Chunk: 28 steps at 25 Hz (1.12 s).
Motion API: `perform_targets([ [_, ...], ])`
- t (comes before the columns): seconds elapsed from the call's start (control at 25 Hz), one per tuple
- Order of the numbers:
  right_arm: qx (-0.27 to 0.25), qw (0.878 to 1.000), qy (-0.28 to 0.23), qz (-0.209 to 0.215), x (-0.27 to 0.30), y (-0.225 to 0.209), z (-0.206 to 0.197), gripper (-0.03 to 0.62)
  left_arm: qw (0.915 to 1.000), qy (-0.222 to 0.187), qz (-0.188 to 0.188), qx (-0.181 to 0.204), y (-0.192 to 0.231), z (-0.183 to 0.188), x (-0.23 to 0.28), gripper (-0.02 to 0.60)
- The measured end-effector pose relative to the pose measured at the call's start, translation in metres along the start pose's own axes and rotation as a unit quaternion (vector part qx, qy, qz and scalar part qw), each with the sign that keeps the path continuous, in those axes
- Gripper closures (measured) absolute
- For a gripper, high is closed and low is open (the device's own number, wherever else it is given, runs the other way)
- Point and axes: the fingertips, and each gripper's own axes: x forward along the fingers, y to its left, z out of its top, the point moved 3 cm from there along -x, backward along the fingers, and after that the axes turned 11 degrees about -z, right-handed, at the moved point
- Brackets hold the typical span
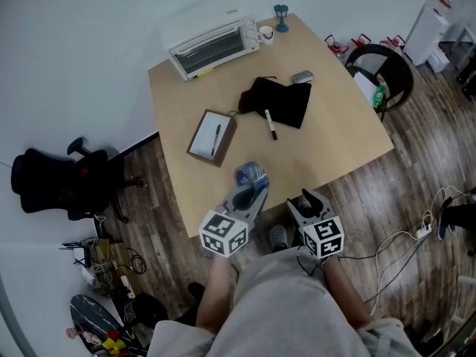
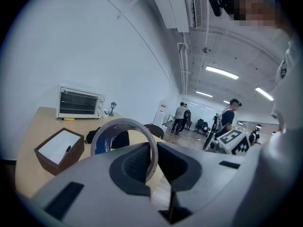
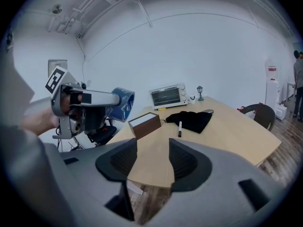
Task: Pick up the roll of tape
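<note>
**A:** Materials, quick?

**B:** Table (image 1: 335, 132) is flat pale wood. My left gripper (image 1: 251, 181) has its pads clenched on the roll of tape (image 2: 105, 143), a thin round ring with a blue-printed core, held up over the table's near edge. Slim marker (image 1: 271, 125) mid-table, touching a soft black cloth (image 1: 286, 99). My right gripper (image 3: 153, 160) hangs off the near edge, jaws apart, nothing between them.

**A:** Containers?

**B:** One brown square box (image 1: 227, 138) on the table's left side. White inside, one pen (image 1: 216, 137) in it.
</note>
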Motion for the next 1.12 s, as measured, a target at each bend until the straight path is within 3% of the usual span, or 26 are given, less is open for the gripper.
perform_targets([
  [0.28,-0.019,1.000,-0.009,-0.003,-0.001,0.010,0.001,0.384,0.9967,-0.065,0.032,-0.037,-0.001,0.002,-0.023,0.543],
  [0.44,-0.021,1.000,-0.012,0.003,0.000,0.015,0.002,0.384,0.9944,-0.085,0.049,-0.039,-0.002,0.000,-0.031,0.543],
  [0.64,-0.010,1.000,-0.017,0.008,-0.001,0.021,0.000,0.388,0.9932,-0.092,0.067,-0.024,-0.005,-0.006,-0.040,0.543],
  [1.12,-0.002,1.000,-0.013,0.026,0.007,0.034,-0.002,0.401,0.9912,-0.091,0.088,-0.037,0.000,-0.028,-0.059,0.541],
])
